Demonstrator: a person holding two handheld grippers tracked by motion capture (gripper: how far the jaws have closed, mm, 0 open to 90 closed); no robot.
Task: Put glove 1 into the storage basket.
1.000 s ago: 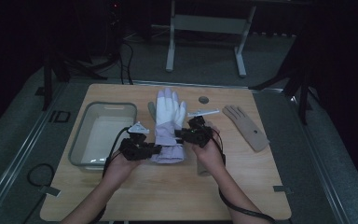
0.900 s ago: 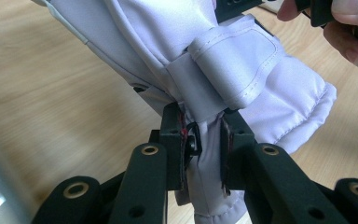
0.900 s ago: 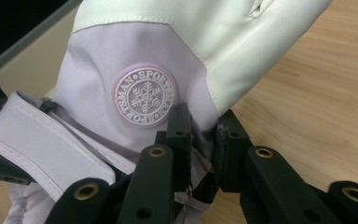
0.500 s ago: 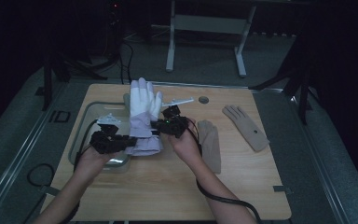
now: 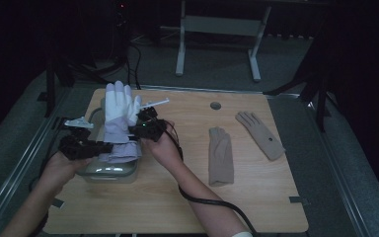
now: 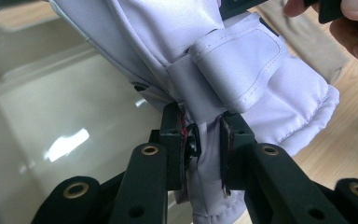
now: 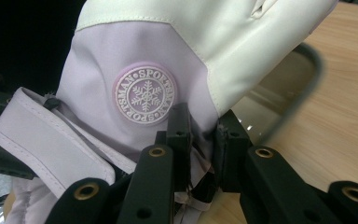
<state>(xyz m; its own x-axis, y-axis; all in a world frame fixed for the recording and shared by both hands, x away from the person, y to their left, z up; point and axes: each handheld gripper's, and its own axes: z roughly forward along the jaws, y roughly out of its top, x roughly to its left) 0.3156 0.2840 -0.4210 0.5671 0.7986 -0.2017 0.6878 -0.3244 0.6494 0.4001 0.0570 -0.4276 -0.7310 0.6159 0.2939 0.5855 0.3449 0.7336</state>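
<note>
A pale lilac and white ski glove [image 5: 117, 123] hangs above the clear glass tray [image 5: 109, 174] at the table's left, fingers pointing away from me. My left gripper [image 5: 97, 147] is shut on its cuff, seen up close as lilac fabric [image 6: 242, 79] pinched between the jaws of the left gripper [image 6: 204, 149]. My right gripper [image 5: 139, 129] is shut on the glove's right edge; in the right gripper view the gripper [image 7: 204, 144] pinches the glove just below the round snowflake badge [image 7: 144, 95].
Two tan knit gloves lie on the wooden table: one [image 5: 220, 155] at the centre right, another [image 5: 260, 134] farther right. A small round hole [image 5: 215, 105] sits near the table's back edge. A cable [image 5: 212, 202] trails from my right gripper toward me.
Both grippers have carried the ski glove leftward from the table's middle to above the glass tray. One tan glove that it covered now lies exposed.
</note>
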